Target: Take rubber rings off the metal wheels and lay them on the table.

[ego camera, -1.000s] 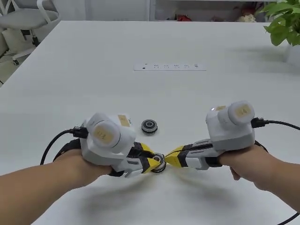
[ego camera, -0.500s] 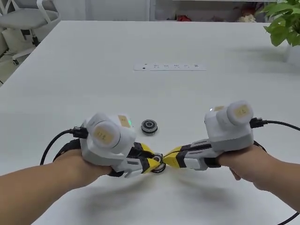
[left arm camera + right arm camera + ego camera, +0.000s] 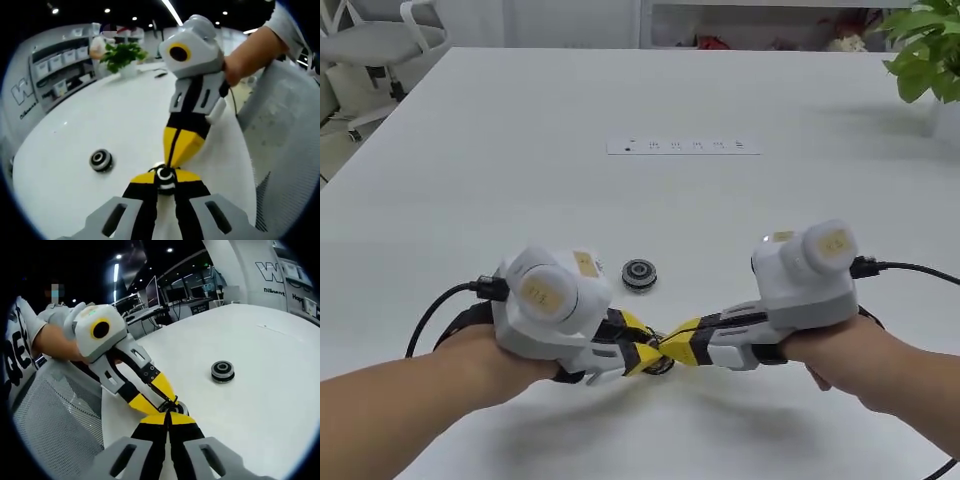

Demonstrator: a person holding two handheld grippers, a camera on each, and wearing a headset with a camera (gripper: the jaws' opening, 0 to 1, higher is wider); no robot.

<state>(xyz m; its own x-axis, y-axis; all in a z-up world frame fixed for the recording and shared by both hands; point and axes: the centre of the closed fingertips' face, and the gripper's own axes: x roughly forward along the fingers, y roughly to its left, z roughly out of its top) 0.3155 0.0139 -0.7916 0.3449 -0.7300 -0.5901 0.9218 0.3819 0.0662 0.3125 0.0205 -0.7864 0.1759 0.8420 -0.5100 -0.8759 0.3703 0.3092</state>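
Note:
My left gripper [image 3: 646,354] is shut on a small metal wheel [image 3: 164,176], held just above the white table [image 3: 650,90] near its front edge. My right gripper [image 3: 672,344] comes in from the right, and its yellow tips meet the left gripper's at the wheel. The right gripper [image 3: 169,416] is shut on the thin black rubber ring [image 3: 171,402] at the wheel's rim. In the head view the crossed tips hide most of this wheel. A second wheel [image 3: 639,273] with a black ring lies flat on the table just beyond the grippers, also seen as a wheel [image 3: 101,160] and a wheel [image 3: 222,371].
A white socket strip [image 3: 682,146] lies flat at mid-table. A potted plant [image 3: 925,50] stands at the far right corner, and a chair [image 3: 370,40] is off the far left. Black cables [image 3: 910,266] trail from both grippers toward the person.
The right gripper has slid slightly left, so its yellow tips now cross the left gripper's and cover the held wheel. The wheel on the table has not moved.

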